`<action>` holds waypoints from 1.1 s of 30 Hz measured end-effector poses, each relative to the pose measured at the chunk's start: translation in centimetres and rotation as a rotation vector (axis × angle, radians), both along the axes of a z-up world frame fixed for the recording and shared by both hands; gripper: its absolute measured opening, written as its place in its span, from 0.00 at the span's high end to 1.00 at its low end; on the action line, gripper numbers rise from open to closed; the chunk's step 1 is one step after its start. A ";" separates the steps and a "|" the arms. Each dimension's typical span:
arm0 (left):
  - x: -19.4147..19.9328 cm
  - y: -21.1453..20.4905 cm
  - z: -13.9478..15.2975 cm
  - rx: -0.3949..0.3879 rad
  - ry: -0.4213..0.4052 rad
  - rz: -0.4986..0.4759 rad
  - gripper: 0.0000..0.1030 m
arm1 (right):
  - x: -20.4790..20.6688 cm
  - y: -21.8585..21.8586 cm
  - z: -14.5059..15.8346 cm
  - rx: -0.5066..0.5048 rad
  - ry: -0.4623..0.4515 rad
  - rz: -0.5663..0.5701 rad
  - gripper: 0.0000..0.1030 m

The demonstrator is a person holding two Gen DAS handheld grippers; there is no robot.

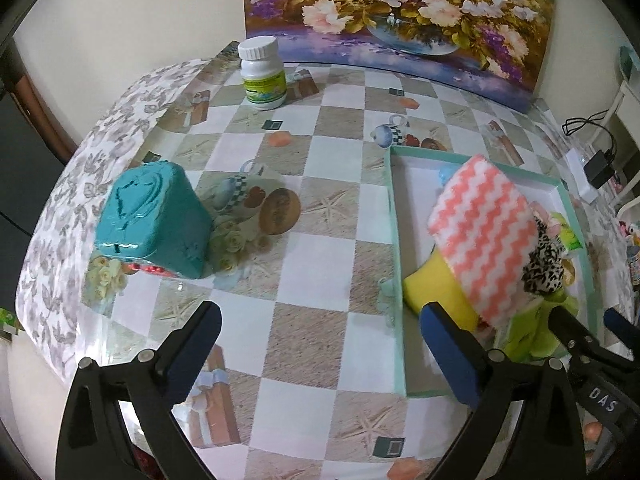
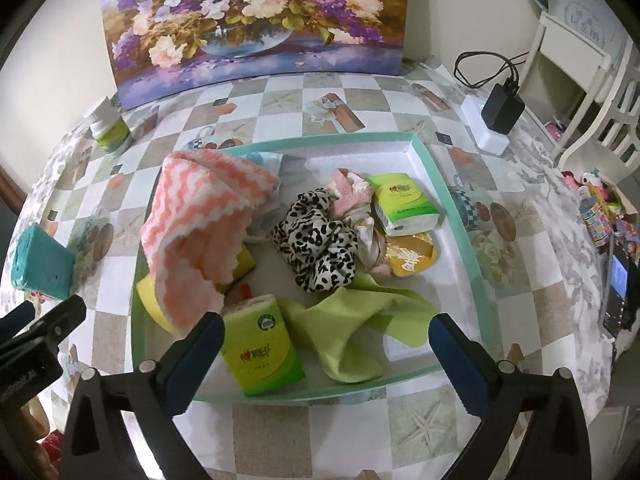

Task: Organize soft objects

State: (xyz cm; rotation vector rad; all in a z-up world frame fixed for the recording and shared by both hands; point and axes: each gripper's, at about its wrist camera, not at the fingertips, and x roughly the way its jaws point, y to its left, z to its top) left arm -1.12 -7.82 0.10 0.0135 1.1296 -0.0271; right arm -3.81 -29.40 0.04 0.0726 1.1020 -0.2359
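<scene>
Blue-padded fingers of the left tool (image 1: 320,344) frame the left wrist view, spread wide with nothing between them, hanging over the checked tabletop (image 1: 304,264). To its right sits the shallow mint tray (image 1: 394,216), and a pink-and-white zigzag cloth (image 1: 486,236) is draped there over a yellow sponge (image 1: 434,292). A teal tin (image 1: 154,224) stands on the left side of the tabletop and a white pill bottle (image 1: 262,74) at the back, both well apart from the tray

From the right wrist view, the right tool (image 2: 326,344) is likewise fully open and empty, poised over the tray's near edge. Just beneath it lie a green tissue pack (image 2: 262,350) and a lime cloth (image 2: 360,320). Deeper in the tray are a leopard-print scrunchie (image 2: 316,244), a second tissue pack (image 2: 406,204) and the zigzag cloth (image 2: 200,232)

All of these look light and limp. The cloths will sag and trail, so I would pinch a bunched fold, not a flat edge. The tissue packs are squashy but hold their shape; gripping across the narrow sides should serve. The scrunchie can be taken anywhere on its ring
</scene>
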 end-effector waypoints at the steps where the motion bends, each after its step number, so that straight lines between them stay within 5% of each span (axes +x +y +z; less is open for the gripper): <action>1: -0.1 0.1 0.0 0.013 -0.001 0.000 0.03 | -0.1 0.1 0.1 -0.004 -0.002 0.000 0.00; 33: -3.8 1.6 0.9 0.117 -0.019 0.041 0.03 | -4.0 1.5 0.8 -0.031 -0.015 -0.012 0.00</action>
